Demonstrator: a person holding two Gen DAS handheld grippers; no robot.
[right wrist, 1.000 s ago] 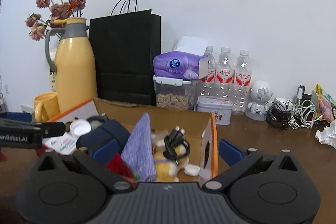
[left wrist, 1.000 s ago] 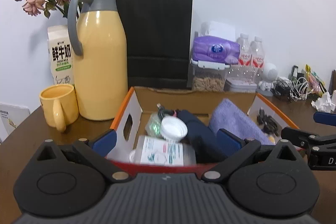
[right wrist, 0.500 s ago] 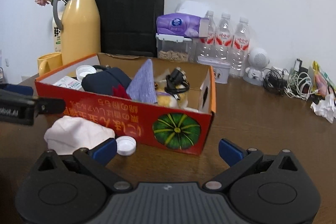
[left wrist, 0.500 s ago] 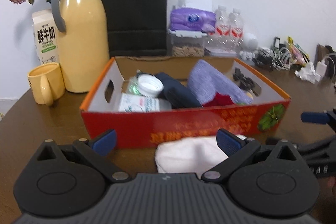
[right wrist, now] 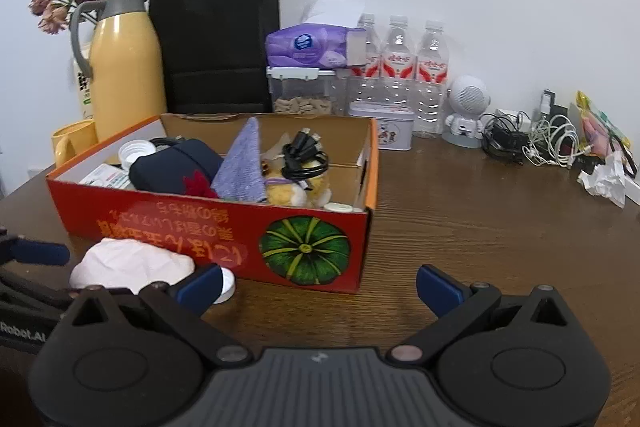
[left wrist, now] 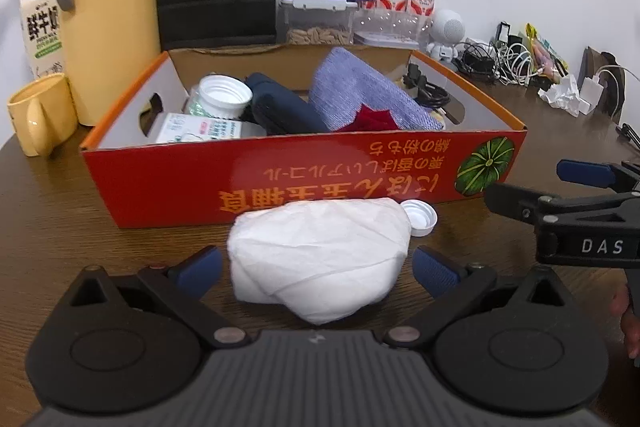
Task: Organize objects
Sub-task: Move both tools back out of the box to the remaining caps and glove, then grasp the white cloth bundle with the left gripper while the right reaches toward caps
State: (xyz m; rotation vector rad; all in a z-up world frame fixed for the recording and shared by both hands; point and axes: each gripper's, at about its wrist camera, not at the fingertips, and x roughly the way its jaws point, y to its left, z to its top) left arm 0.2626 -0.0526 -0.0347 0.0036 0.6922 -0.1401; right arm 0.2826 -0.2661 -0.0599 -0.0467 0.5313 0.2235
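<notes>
So I've got the left claw [left wrist: 316,269] wide open, straddling the white tissue wad [left wrist: 320,259] on the tabletop [right wrist: 480,211], just in front of the red box [left wrist: 304,183]. Nothing's gripped yet. I reckon the next move is to close on the wad and lift it over the box's front wall. It looks soft, so it should squash easily. The right claw [right wrist: 318,283] is wide open too, empty, hovering near the box's pumpkin corner. A white cap [left wrist: 418,217] sits touching the wad, also outside the box. In the box: a purple cloth [left wrist: 360,95], a dark pouch [left wrist: 288,111], a black cable [right wrist: 304,157], a plush toy [right wrist: 298,187] and a white tub [left wrist: 224,99].
</notes>
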